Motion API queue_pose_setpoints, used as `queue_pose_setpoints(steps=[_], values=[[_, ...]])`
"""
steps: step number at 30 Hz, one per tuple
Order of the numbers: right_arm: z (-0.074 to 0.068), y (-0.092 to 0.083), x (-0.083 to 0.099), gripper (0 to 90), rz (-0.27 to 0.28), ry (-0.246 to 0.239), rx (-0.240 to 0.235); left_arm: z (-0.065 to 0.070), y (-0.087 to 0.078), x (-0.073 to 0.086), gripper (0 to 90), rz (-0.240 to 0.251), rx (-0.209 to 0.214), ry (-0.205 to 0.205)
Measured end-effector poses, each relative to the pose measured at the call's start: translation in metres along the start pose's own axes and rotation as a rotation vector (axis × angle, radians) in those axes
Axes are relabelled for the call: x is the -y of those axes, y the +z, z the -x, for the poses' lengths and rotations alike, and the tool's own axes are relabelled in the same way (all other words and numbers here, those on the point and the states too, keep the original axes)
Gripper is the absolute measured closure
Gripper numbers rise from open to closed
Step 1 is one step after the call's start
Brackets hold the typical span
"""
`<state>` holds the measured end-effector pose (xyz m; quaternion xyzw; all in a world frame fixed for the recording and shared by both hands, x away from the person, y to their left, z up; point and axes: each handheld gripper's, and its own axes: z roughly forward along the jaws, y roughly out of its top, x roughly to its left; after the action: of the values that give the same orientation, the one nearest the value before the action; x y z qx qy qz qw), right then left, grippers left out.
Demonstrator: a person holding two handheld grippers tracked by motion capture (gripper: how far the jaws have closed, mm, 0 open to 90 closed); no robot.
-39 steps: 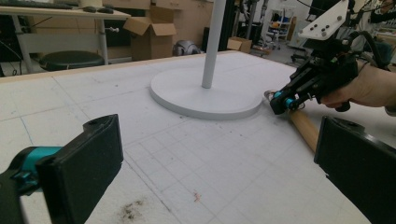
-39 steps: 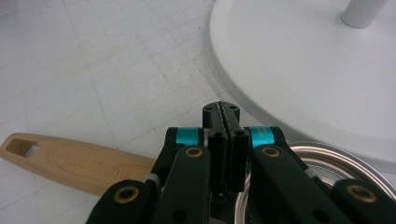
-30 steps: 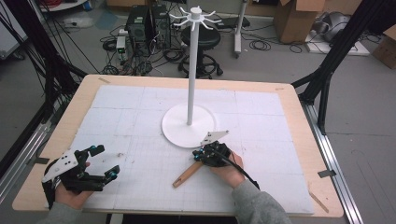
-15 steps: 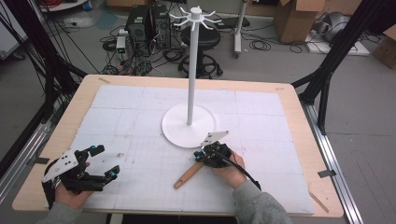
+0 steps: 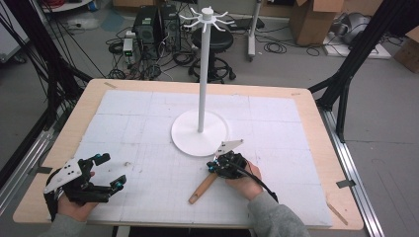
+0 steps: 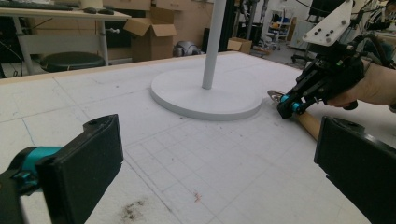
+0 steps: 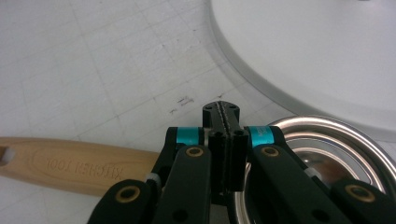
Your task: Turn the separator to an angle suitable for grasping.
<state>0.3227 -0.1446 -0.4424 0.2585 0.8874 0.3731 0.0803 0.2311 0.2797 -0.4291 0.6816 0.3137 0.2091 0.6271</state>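
Left gripper (image 5: 106,170): held low over the near-left corner of the table, jaws spread wide with nothing between them; in its own view the two black pads (image 6: 88,163) stand far apart over bare gridded mat.

Table (image 5: 316,143): pale wooden top covered by a white gridded mat (image 5: 133,123), marked here and there with small dark smudges.

Stand (image 5: 200,131): a white round base with a tall white pole, upright near the middle of the mat, short hooks fanning out at the top (the floor behind it is crowded with cables and boxes).

Kitchen tool (image 5: 203,186): lies flat on the mat just in front of the stand's base, wooden handle pointing toward the near edge; the handle (image 7: 70,163) is stamped KITCHEN TOOL, and a shiny round metal ring (image 7: 327,140) sits at the other end, right beside the base rim.

Right gripper (image 5: 217,165): down on the tool where handle meets metal; in the right gripper view the jaws are pressed together, and whether anything is pinched between them I cannot tell, since the tool passes beneath.

Right hand (image 5: 247,180): wrapped around the gripper body, grey sleeve (image 5: 276,219) behind it.
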Motion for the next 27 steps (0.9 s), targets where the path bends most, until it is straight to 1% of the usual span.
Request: queue_pose_setpoints(steps=[5, 6, 8, 9, 12, 14, 15, 17, 20, 21, 22, 26, 27], values=[[-0.001, -0.002, 0.002, 90.0, -0.004, -0.001, 0.005, 0.0, 0.0, 0.0, 1.7, -0.001, 0.0, -0.001], [-0.001, -0.003, 0.002, 90.0, -0.008, 0.005, 0.004, -0.001, 0.0, 0.0, 1.7, -0.002, -0.001, 0.001], [0.0, -0.004, 0.004, 90.0, -0.004, -0.002, 0.002, -0.001, -0.001, 0.0, 1.7, -0.004, -0.002, 0.0], [0.0, -0.006, 0.005, 90.0, -0.007, 0.007, 0.002, -0.001, -0.001, 0.0, 1.7, -0.005, -0.002, 0.0], [0.001, -0.007, 0.006, 90.0, -0.003, 0.009, 0.0, -0.001, 0.0, 0.0, 1.7, -0.005, -0.001, 0.0], [0.001, -0.008, 0.008, 90.0, -0.007, 0.02, 0.0, -0.001, 0.0, 0.0, 1.7, -0.005, 0.0, -0.002], [0.003, -0.009, 0.008, 90.0, 0.0, 0.009, 0.0, -0.001, 0.0, 0.0, 1.7, -0.006, -0.001, -0.003], [0.002, -0.01, 0.009, 90.0, -0.005, 0.021, 0.001, -0.001, 0.0, 0.0, 1.7, -0.005, -0.001, -0.006], [0.004, -0.012, 0.012, 90.0, 0.0, 0.014, 0.001, -0.001, 0.0, 0.0, 1.7, -0.003, 0.002, -0.004], [0.003, -0.013, 0.013, 90.0, -0.003, 0.023, 0.002, -0.001, 0.0, 0.0, 1.7, -0.003, 0.002, -0.004], [0.004, -0.014, 0.014, 90.0, 0.002, 0.017, 0.003, -0.001, 0.001, 0.0, 1.7, -0.002, 0.002, -0.004], [0.006, -0.017, 0.017, 90.0, 0.0, 0.025, 0.002, -0.001, 0.002, 0.001, 1.7, -0.006, 0.004, -0.006], [0.006, -0.018, 0.018, 90.0, 0.005, 0.023, 0.008, -0.001, 0.003, 0.001, 1.7, -0.011, 0.007, -0.005]])
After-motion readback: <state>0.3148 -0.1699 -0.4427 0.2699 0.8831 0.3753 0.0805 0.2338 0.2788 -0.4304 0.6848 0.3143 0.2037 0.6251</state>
